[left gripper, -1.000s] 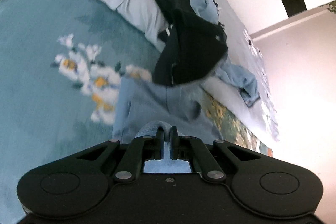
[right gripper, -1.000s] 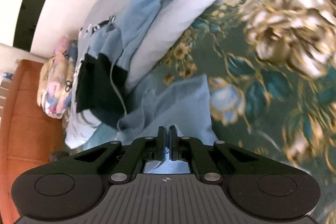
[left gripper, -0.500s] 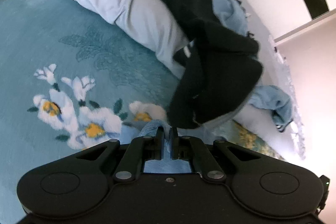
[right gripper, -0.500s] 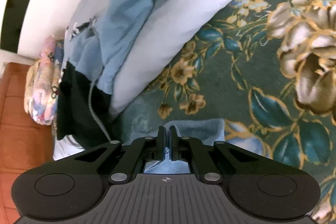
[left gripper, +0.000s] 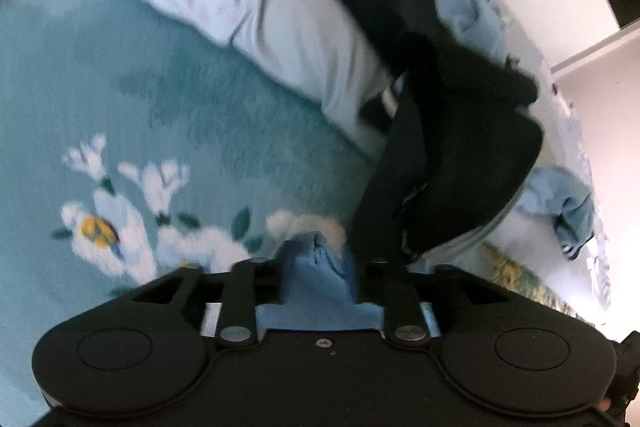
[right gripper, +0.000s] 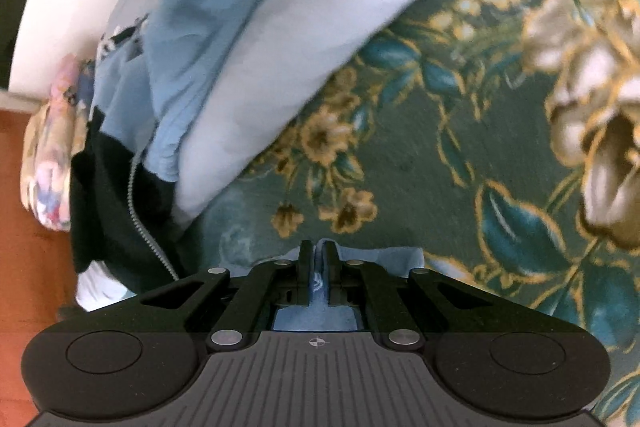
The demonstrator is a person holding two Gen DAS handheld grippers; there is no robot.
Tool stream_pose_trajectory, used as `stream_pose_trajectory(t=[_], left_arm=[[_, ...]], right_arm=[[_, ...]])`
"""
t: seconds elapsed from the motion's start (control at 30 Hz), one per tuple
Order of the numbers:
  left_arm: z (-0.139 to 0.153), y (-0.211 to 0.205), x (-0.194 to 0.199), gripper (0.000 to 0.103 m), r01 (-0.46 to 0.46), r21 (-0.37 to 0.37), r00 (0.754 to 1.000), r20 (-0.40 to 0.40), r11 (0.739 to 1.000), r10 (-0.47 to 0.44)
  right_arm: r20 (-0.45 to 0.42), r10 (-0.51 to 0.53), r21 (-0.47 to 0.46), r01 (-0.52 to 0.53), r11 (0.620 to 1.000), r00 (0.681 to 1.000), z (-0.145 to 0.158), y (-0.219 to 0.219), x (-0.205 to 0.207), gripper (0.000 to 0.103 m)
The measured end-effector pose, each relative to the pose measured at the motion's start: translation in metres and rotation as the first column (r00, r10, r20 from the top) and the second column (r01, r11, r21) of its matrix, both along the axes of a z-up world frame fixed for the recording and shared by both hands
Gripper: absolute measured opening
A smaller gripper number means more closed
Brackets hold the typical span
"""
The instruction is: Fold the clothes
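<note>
A light blue garment [left gripper: 320, 279] lies low on the teal floral bedspread [left gripper: 168, 123]. My left gripper [left gripper: 320, 267] has its jaws apart, with a bunched edge of the blue cloth between them. My right gripper [right gripper: 319, 259] is shut on another edge of the same blue garment [right gripper: 376, 257], just above the bedspread [right gripper: 420, 147]. Most of the garment is hidden under both grippers.
A pale grey pillow [left gripper: 280, 11] lies ahead with a black garment [left gripper: 452, 131] and another light blue garment [left gripper: 568, 211] draped over it. In the right wrist view the pillow [right gripper: 304, 59] carries a blue striped-cuff top [right gripper: 208, 27] and a black zip jacket [right gripper: 116, 195]. A white wall is behind.
Both grippers have come down toward the bedspread with the blue garment, so less of it shows. The left jaws, shut on the cloth before, now stand apart. The right stays shut.
</note>
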State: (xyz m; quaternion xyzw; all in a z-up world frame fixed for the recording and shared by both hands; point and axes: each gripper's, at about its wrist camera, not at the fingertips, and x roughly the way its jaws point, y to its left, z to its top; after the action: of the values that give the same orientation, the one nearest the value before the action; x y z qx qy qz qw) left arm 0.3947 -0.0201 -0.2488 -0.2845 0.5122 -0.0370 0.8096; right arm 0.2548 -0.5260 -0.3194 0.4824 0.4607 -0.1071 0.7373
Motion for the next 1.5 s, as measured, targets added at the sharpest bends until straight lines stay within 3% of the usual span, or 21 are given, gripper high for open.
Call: stream_pose_trajectory(t=[0.1,0.23,0.43,0.57,0.67,0.93,1.13,1.3,1.4,1.5], left_arm=[[0.014,0.01,-0.001,0.041,-0.041,-0.007,0.998,0.042,0.999,0.041],[0.023,0.022,-0.021,0.046,-0.063,-0.036,0.996,0.053,0.997,0.065],[-0.003,0.019,-0.082,0.047,0.078,-0.006,0.997,-0.022,0.997,-0.078],[-0.026,0.015,-0.106,0.047,0.155,-0.018,0.985,-0.069,0.988,-0.156],[-0.037,0.015,-0.109,0.047,0.162,-0.008,0.984,-0.078,0.987,-0.162],[-0.05,0.017,-0.095,0.045,0.171,-0.141,0.983,-0.04,0.975,-0.179],[-0.053,0.017,-0.088,0.044,0.143,-0.201,0.987,-0.044,0.969,-0.155],[-0.049,0.009,-0.09,0.031,0.085,-0.146,0.994,-0.056,0.986,-0.094],[-0.044,0.007,-0.097,0.013,0.037,-0.126,0.997,-0.057,0.991,-0.044],[-0.036,0.006,-0.103,0.009,0.004,-0.139,0.999,-0.046,0.99,-0.011]], right_arm=[[0.046,-0.007,-0.062,0.01,0.998,0.999,0.017,-0.004,-0.002,0.015],[0.091,-0.034,-0.078,0.042,0.996,0.995,0.036,-0.008,-0.018,0.017],[0.05,0.065,-0.097,-0.06,0.994,0.997,0.023,0.017,-0.075,0.023],[0.01,0.128,-0.092,-0.126,0.988,0.992,0.005,0.035,-0.091,0.036],[0.005,0.133,-0.081,-0.132,0.988,0.991,-0.004,0.041,-0.095,0.037],[0.051,0.112,0.032,-0.113,0.993,0.992,-0.026,0.041,-0.09,0.036],[0.071,0.092,0.057,-0.096,0.994,0.993,-0.034,0.04,-0.091,0.033],[0.078,0.086,0.067,-0.091,0.994,0.993,-0.035,0.041,-0.09,0.025],[0.082,0.081,0.065,-0.086,0.994,0.993,-0.033,0.042,-0.091,0.019],[0.101,0.094,0.052,-0.1,0.994,0.99,-0.026,0.045,-0.09,0.016]])
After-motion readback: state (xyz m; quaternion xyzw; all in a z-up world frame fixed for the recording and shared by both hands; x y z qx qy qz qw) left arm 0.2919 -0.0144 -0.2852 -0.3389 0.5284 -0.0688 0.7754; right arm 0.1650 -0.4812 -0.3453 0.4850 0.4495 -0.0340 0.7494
